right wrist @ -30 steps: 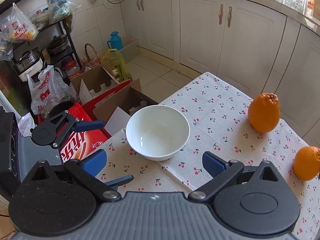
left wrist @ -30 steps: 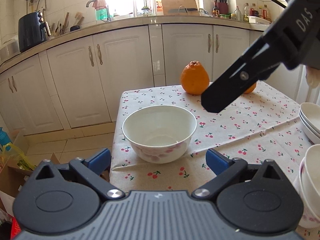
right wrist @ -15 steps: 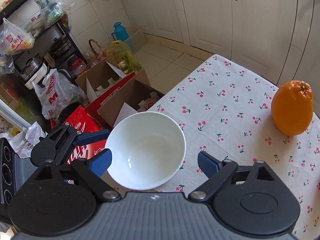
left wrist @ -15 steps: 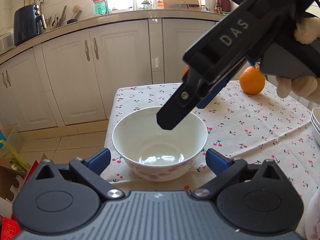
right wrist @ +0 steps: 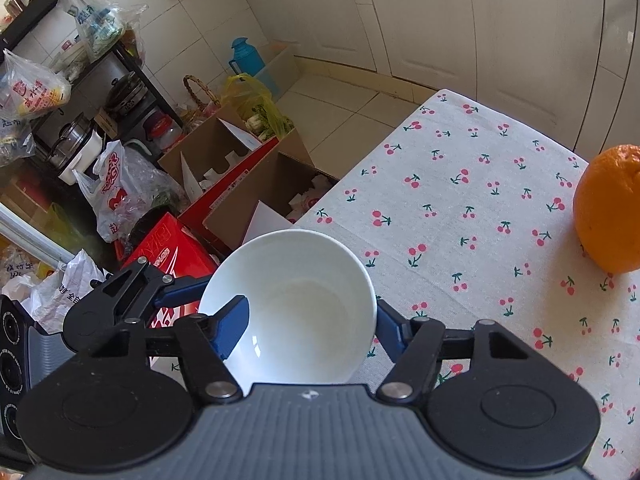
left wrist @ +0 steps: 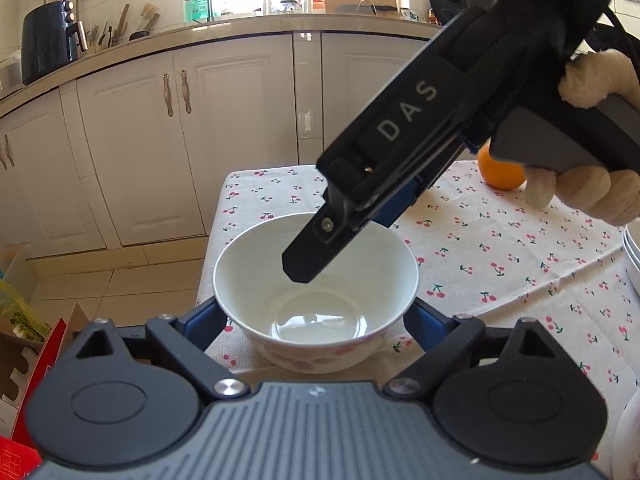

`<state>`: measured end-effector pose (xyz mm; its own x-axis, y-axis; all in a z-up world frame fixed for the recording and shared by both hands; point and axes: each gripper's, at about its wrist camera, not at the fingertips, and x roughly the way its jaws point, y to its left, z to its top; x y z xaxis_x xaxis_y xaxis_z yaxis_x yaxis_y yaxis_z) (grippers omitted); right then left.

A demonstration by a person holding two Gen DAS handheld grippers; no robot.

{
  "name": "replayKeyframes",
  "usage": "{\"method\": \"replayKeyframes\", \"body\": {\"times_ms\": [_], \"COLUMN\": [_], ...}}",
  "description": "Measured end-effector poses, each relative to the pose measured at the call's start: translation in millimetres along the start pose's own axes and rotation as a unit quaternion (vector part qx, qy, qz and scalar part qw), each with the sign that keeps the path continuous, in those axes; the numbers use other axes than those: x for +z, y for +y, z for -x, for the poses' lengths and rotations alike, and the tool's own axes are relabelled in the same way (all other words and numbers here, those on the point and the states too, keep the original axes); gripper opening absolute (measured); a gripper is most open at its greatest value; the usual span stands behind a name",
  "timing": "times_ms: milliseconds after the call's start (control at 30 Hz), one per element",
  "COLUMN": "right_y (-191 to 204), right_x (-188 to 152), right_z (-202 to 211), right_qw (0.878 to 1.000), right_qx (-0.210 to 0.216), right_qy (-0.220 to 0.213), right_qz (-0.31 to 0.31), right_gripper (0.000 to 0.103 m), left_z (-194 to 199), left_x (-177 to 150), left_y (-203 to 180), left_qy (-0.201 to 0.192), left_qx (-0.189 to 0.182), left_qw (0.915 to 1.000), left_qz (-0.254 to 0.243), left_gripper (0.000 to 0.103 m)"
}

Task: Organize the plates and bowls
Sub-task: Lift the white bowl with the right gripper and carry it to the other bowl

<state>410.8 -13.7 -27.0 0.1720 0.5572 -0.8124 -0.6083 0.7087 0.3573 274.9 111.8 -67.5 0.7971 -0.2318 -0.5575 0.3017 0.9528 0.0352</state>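
A white bowl (left wrist: 316, 292) (right wrist: 292, 308) stands at the corner of the table with the cherry-print cloth (left wrist: 500, 264) (right wrist: 460, 200). My left gripper (left wrist: 314, 316) has the bowl between its blue fingers (left wrist: 198, 318). Its jaws are closing and both pads lie against the bowl's sides. My right gripper (right wrist: 310, 328) (left wrist: 348, 240) comes down from above, held by a gloved hand (left wrist: 588, 196). Its jaws are closing too. One of its fingers (right wrist: 234, 326) hangs over the bowl's inside and the other sits outside the rim, with no firm pinch on the wall.
Two oranges lie further along the table, one (left wrist: 500, 172) behind the right gripper, one (right wrist: 608, 208) at the right of the right wrist view. Stacked white dishes (left wrist: 632, 252) show at the right edge. Open cardboard boxes (right wrist: 240, 184) and bags crowd the floor beside the table.
The right gripper came down over the bowl and its jaws narrowed, one finger now above the bowl's inside. The left gripper drew up to the bowl and its fingers closed in on its sides.
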Motion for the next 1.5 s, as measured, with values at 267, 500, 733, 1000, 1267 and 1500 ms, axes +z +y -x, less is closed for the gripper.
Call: {"method": "replayKeyframes", "body": {"times_ms": [267, 500, 733, 1000, 1267, 1500], "right_y": [1, 7, 17, 39, 66, 82], "right_x": [-1, -3, -13, -36, -67, -94], "right_z": [1, 8, 29, 63, 93, 115], "right_qw": [1.000, 1.000, 1.000, 0.999, 0.999, 0.998], "right_qx": [-0.001, -0.002, 0.003, 0.003, 0.006, 0.005], "right_qy": [-0.003, -0.003, -0.014, -0.030, -0.038, -0.047], "right_qz": [-0.004, 0.002, 0.007, 0.014, 0.023, 0.029], "right_gripper": [0.073, 0.073, 0.073, 0.073, 0.073, 0.073], "left_z": [0, 9, 31, 67, 106, 135], "left_x": [1, 4, 8, 10, 4, -1], "left_y": [1, -4, -13, -29, -49, -64], "left_qy": [0.003, 0.004, 0.000, -0.009, -0.011, -0.018], "left_qx": [-0.001, -0.001, -0.005, -0.011, -0.014, -0.021], "left_qw": [1.0000, 1.0000, 1.0000, 0.9998, 0.9997, 0.9995], "left_qz": [0.004, 0.002, -0.005, -0.011, -0.016, -0.016], "left_gripper": [0.094, 0.094, 0.094, 0.094, 0.094, 0.094]}}
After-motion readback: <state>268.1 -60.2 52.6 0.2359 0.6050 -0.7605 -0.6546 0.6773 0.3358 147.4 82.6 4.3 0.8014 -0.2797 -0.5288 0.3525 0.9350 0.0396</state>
